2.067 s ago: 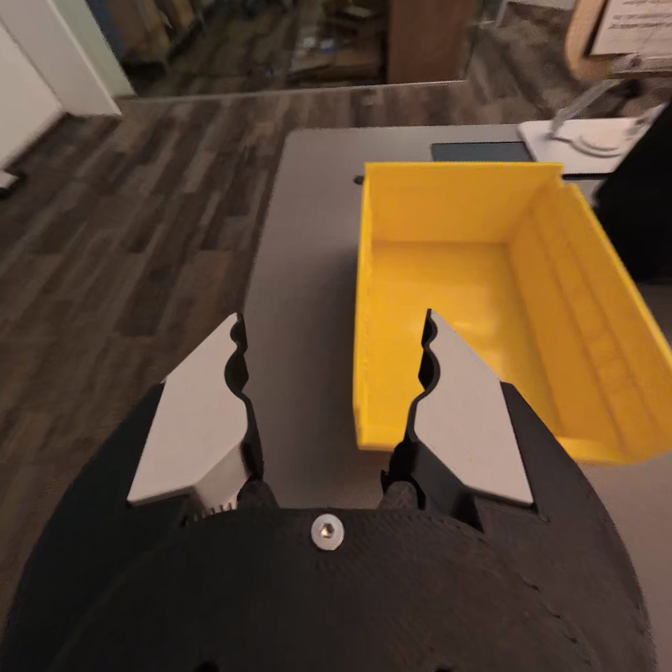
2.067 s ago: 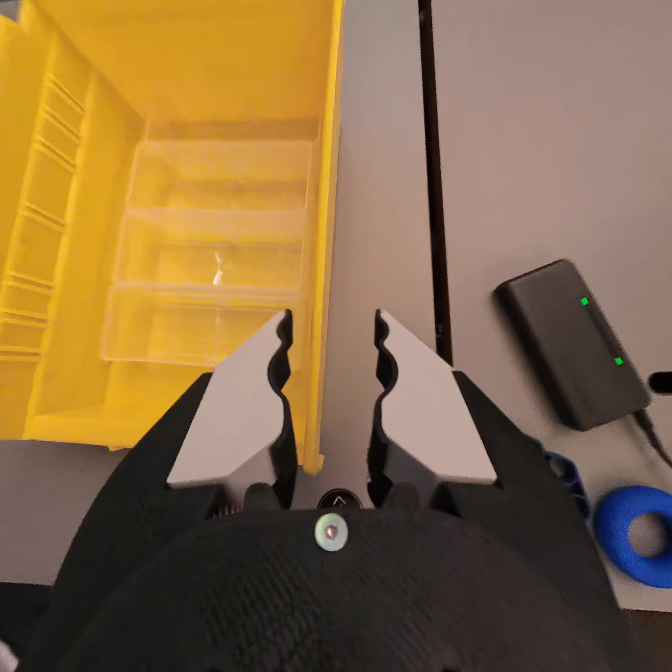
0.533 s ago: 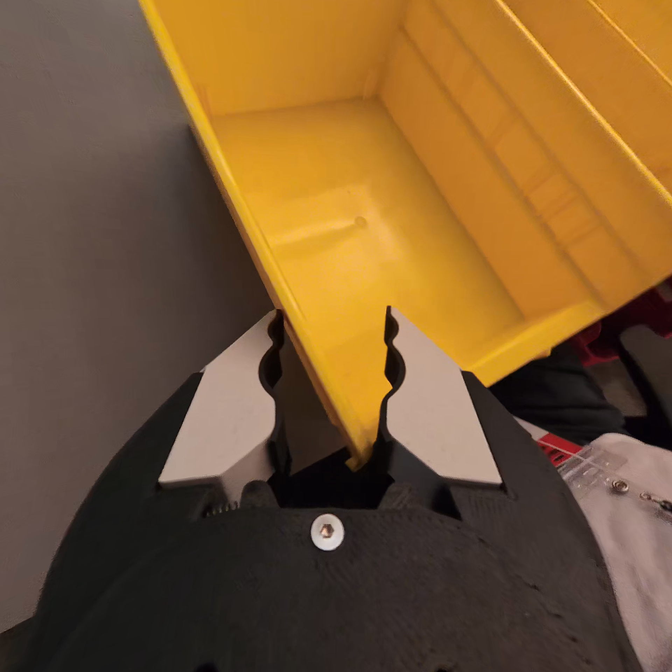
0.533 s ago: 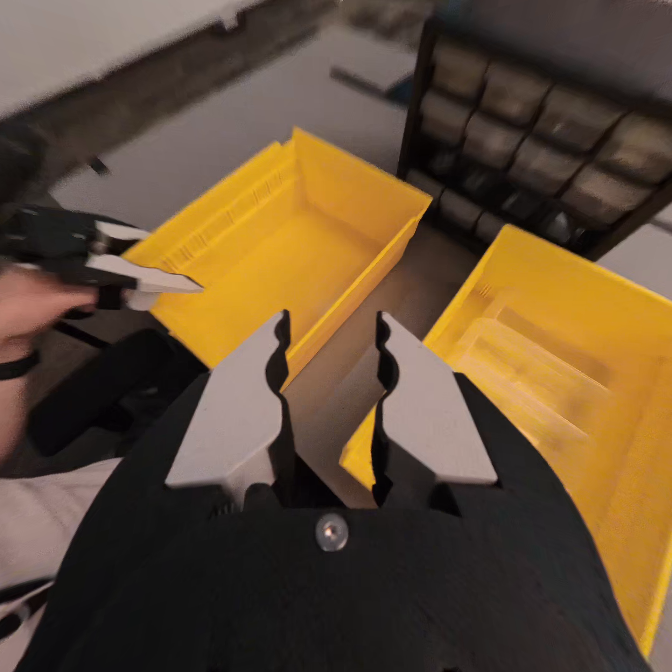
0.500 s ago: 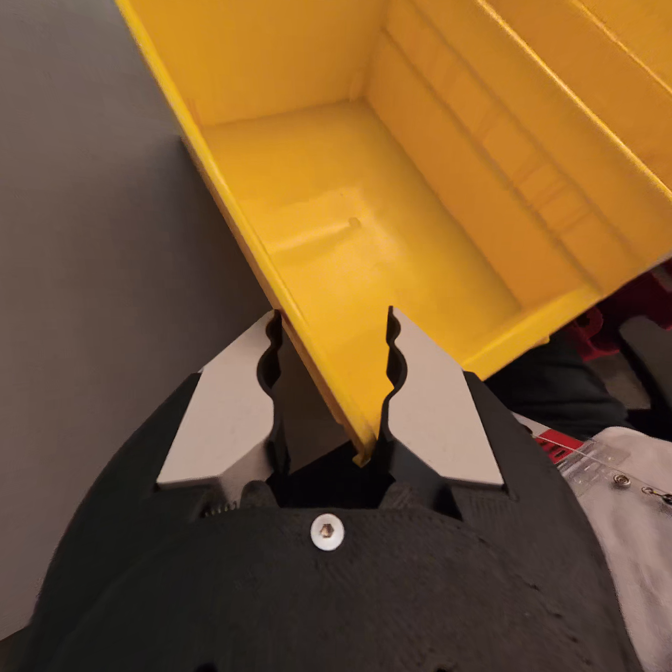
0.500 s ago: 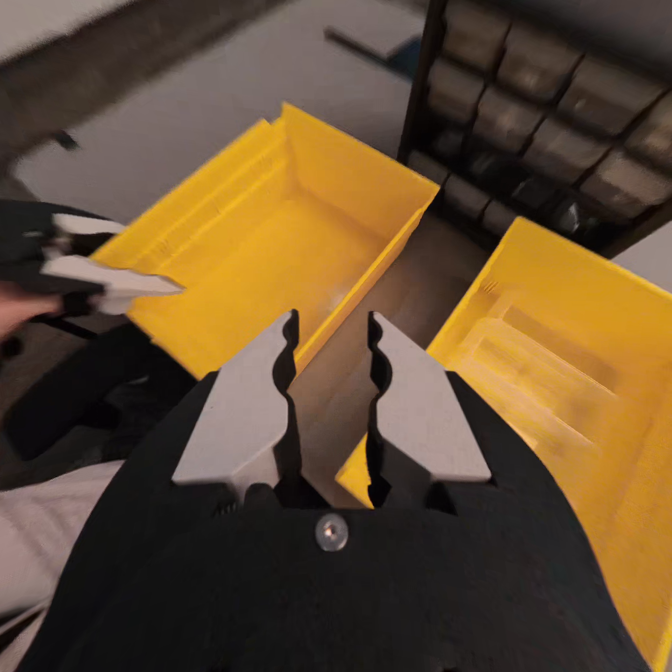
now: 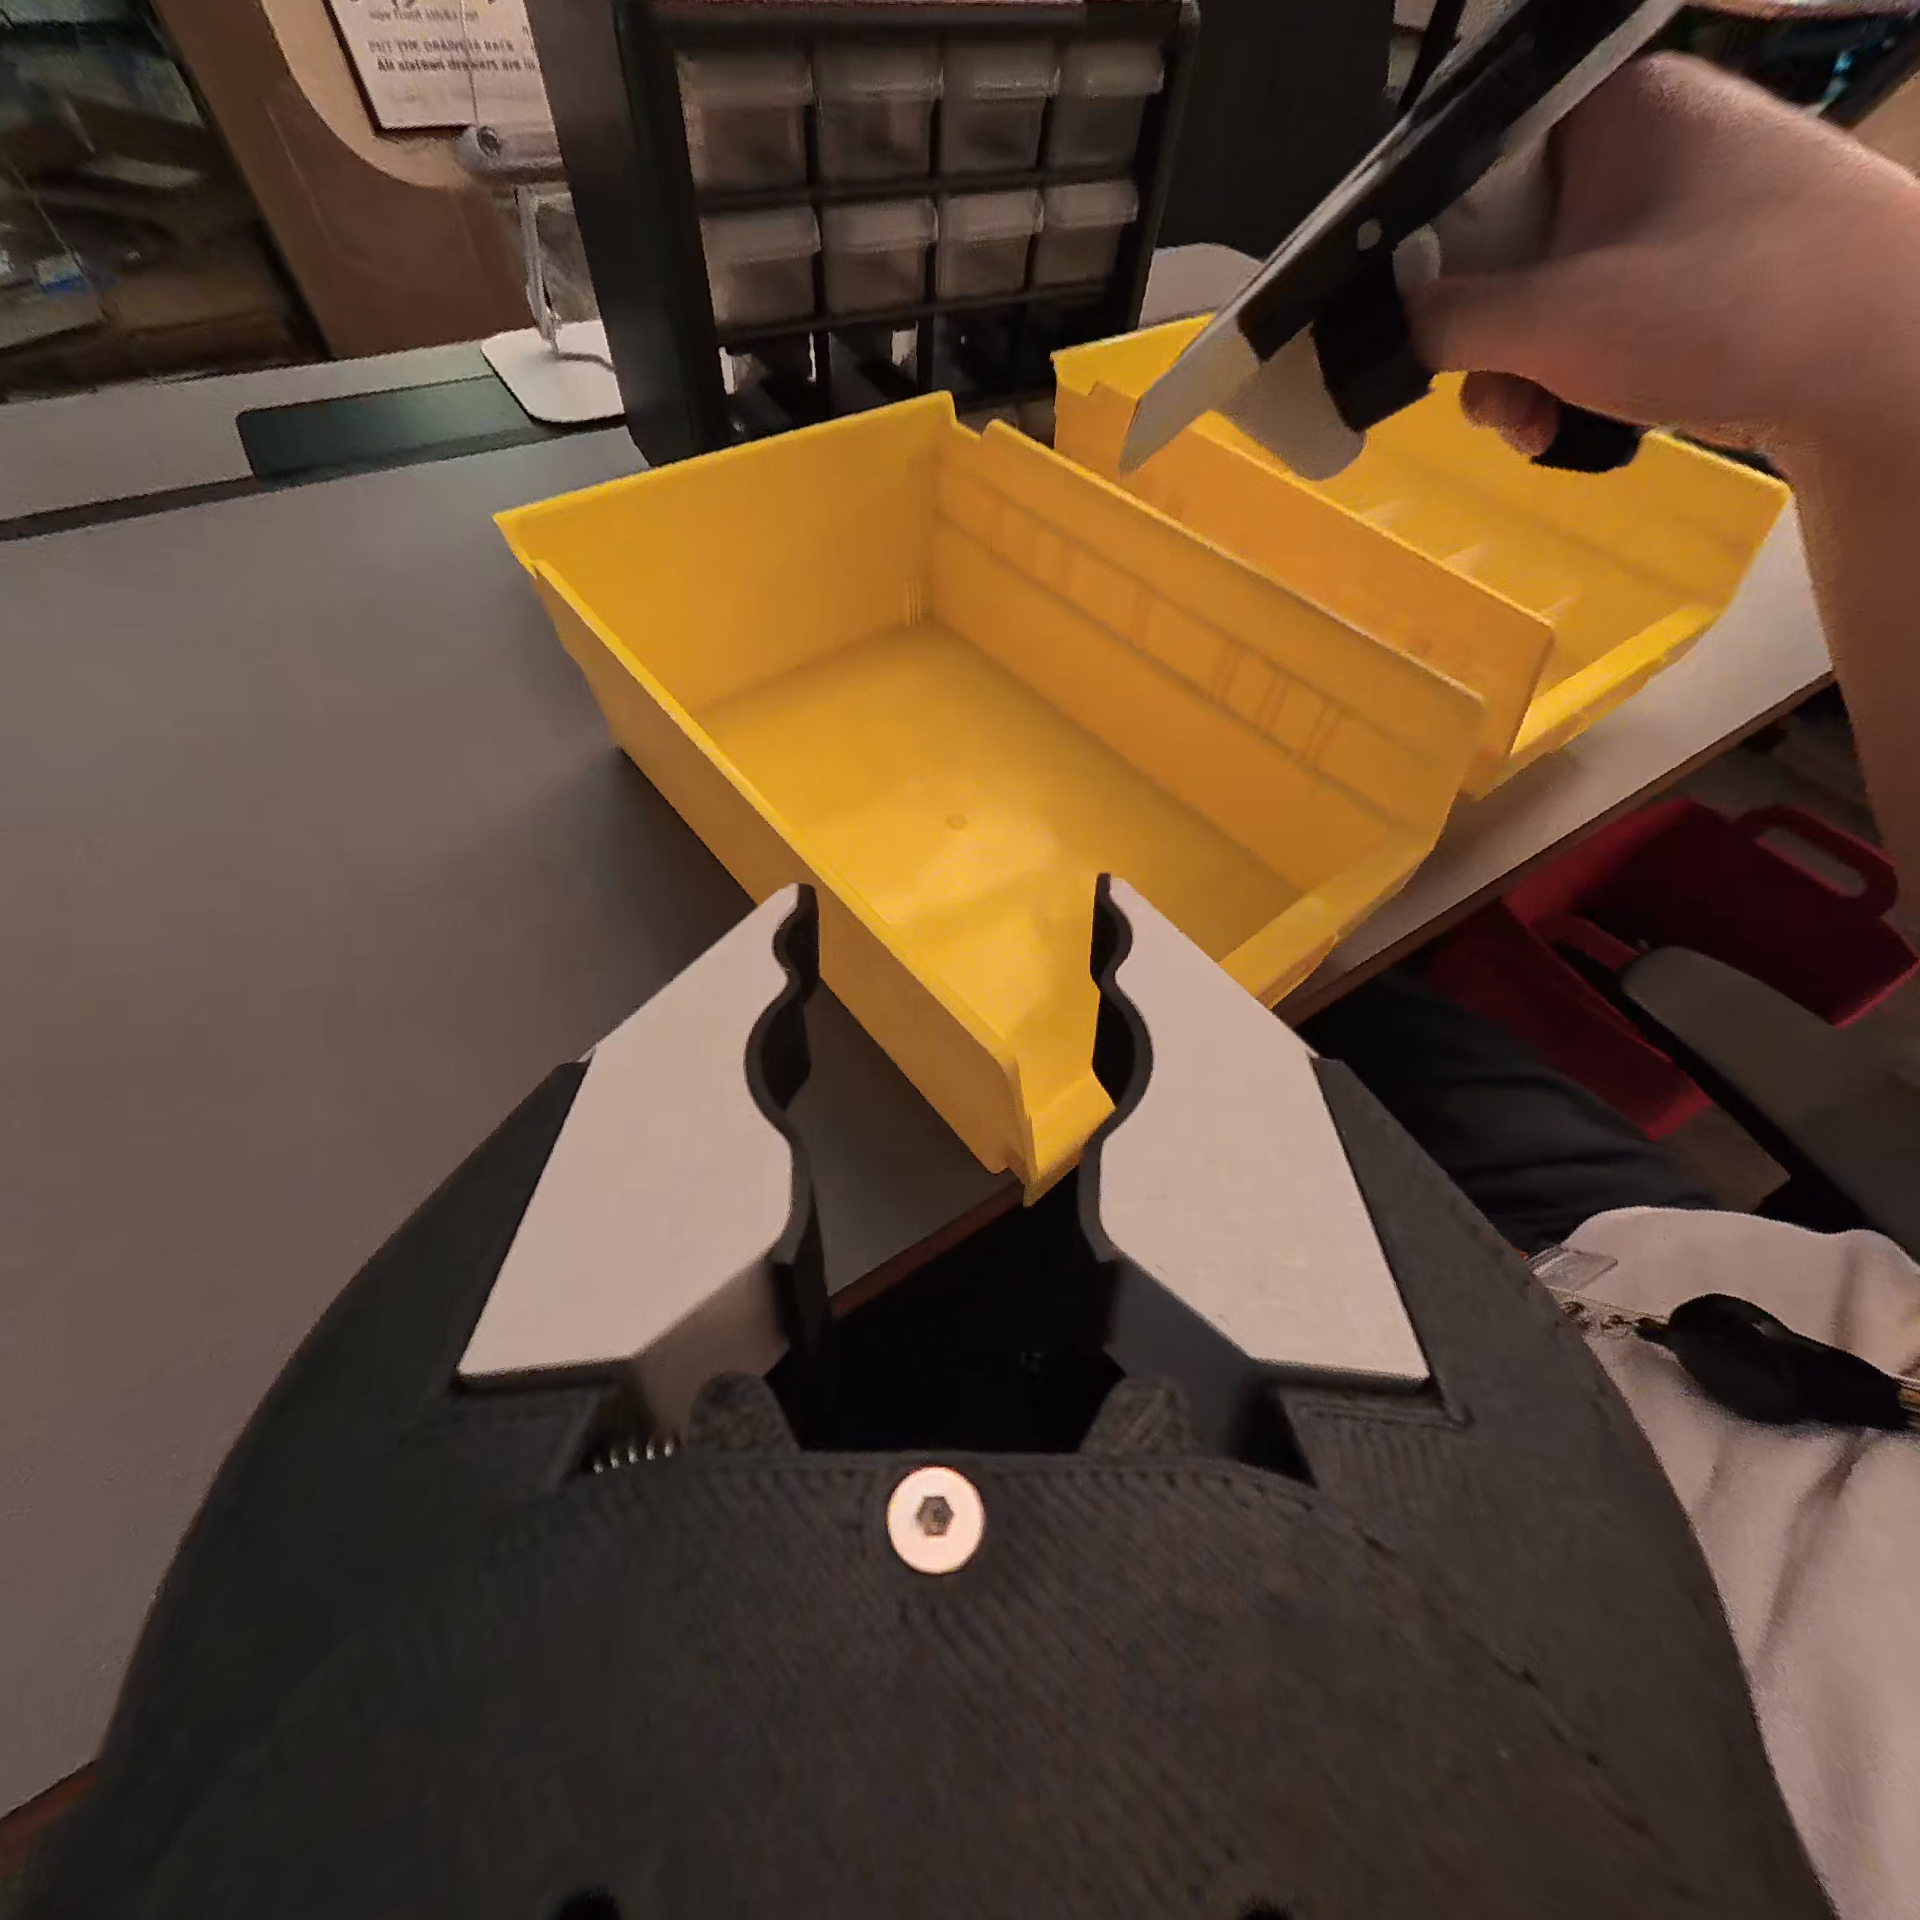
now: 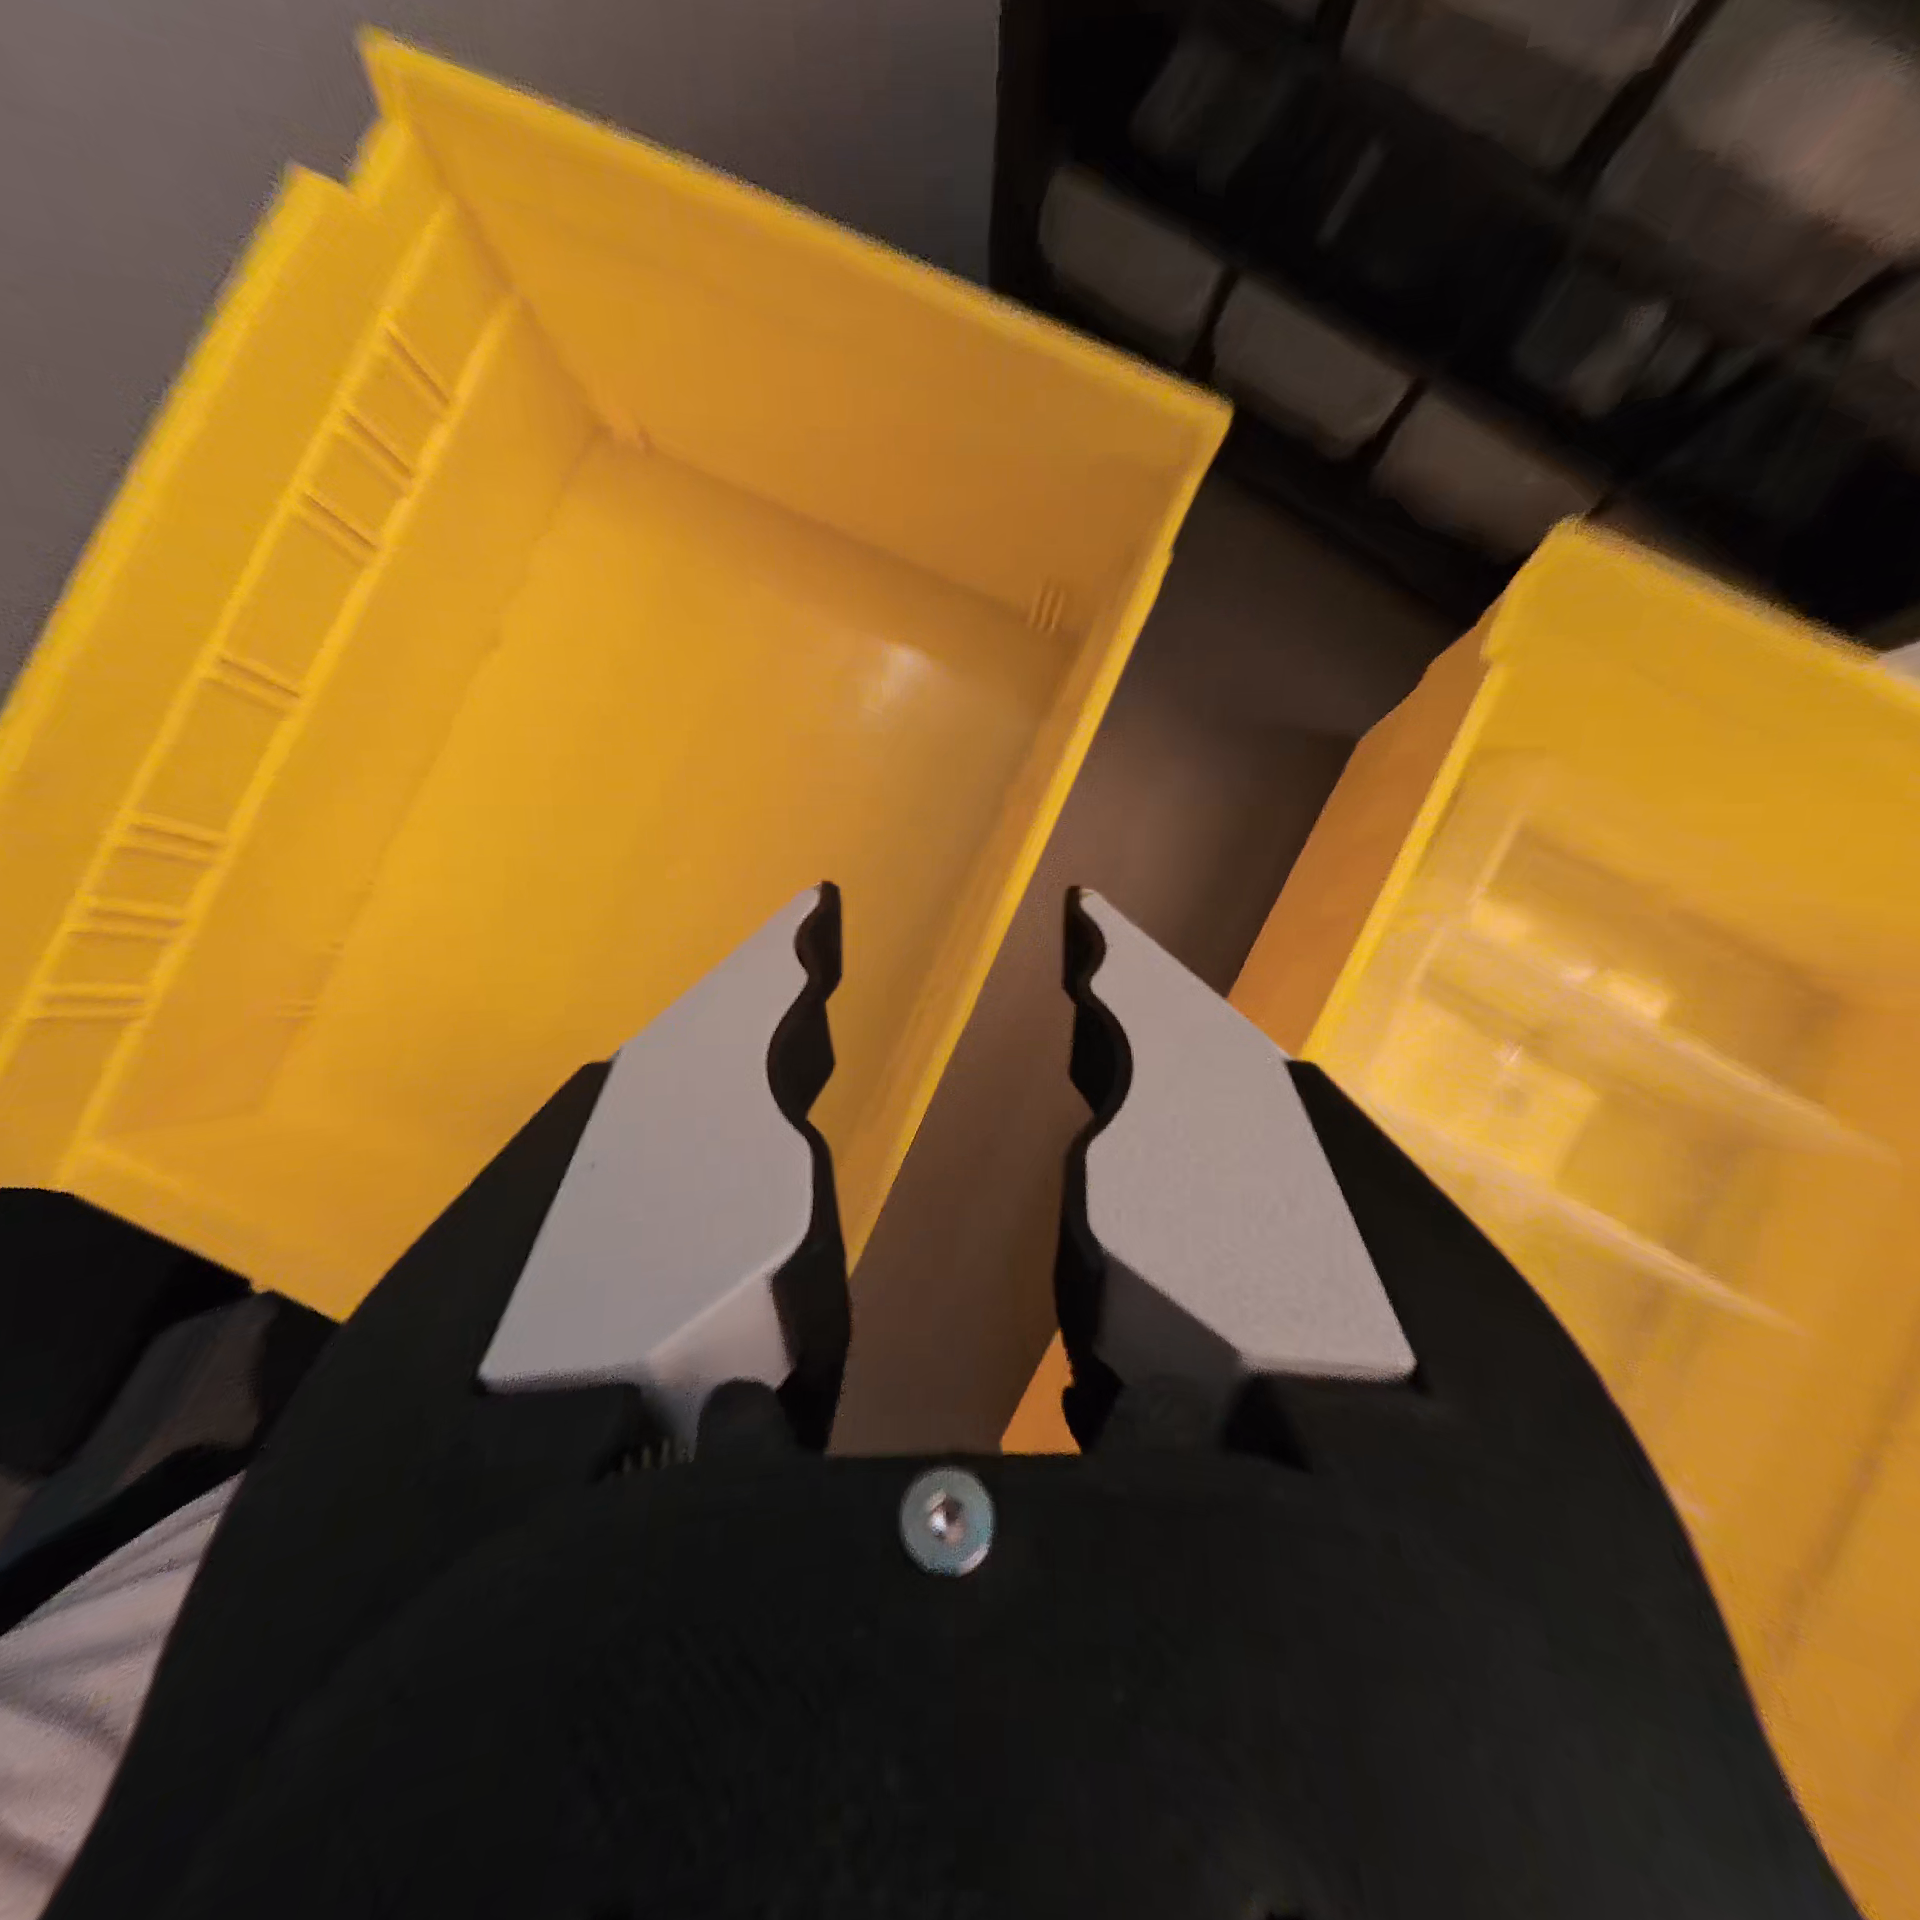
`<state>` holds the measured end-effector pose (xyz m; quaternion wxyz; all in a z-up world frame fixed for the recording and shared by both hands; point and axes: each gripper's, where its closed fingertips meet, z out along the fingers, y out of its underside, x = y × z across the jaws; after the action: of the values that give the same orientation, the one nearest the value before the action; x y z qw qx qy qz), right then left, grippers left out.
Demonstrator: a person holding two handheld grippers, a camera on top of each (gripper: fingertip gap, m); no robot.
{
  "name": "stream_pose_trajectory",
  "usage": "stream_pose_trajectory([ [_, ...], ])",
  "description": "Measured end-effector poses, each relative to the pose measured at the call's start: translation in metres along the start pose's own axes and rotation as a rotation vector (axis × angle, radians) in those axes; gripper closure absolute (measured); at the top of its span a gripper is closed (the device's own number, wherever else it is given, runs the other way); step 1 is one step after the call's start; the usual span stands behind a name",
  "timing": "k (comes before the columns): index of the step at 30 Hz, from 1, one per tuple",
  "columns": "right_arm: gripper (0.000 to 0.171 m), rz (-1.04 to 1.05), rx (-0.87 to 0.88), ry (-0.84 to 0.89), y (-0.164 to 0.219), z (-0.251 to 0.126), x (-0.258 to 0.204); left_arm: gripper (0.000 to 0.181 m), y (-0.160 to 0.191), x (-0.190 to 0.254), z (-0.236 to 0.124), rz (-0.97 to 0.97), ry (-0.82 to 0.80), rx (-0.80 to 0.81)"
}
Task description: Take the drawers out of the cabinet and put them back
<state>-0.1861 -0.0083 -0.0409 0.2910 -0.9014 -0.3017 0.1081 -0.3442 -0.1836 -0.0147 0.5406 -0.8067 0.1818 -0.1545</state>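
Resting on the grey table [image 7: 260, 779], two yellow bins are seen before a black drawer cabinet [image 7: 883, 187]. The left gripper [image 7: 951, 1039] is held open around the near empty bin's [image 7: 987, 810] corner; the right gripper [image 8: 948, 1049] is held open, empty, above its right wall. Light, stiff, smooth plastic is judged; thin walls suit pinching.

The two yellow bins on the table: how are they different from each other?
The left yellow bin is empty; the right yellow bin holds clear plastic drawers. The left gripper, open, straddles the left bin's corner; nothing grips the right bin. Both are open-topped and stand before the drawer cabinet.
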Motion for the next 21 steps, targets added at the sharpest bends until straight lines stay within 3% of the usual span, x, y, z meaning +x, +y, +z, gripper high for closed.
stream_pose_trajectory([
  [1, 0.122, 0.032, -0.073, -0.008, 0.010, 0.011, 0.002, 0.129, 0.000, 0.001, -0.001, -0.004, 0.006, 0.003],
  [4, 0.119, 0.031, -0.258, -0.011, 0.038, 0.045, 0.000, 0.129, -0.001, 0.002, -0.003, -0.005, 0.009, 0.007],
  [9, 0.144, 0.070, -0.447, -0.092, 0.068, 0.082, -0.012, 0.131, -0.002, 0.003, -0.005, 0.007, 0.001, -0.013],
  [13, 0.169, 0.095, -0.542, -0.109, 0.070, 0.077, -0.010, 0.136, -0.005, 0.006, -0.011, 0.055, -0.005, -0.059],
  [21, 0.168, -0.210, -0.713, -0.118, 0.051, 0.036, -0.023, 0.136, -0.049, -0.015, -0.043, 0.019, -0.081, 0.059],
])
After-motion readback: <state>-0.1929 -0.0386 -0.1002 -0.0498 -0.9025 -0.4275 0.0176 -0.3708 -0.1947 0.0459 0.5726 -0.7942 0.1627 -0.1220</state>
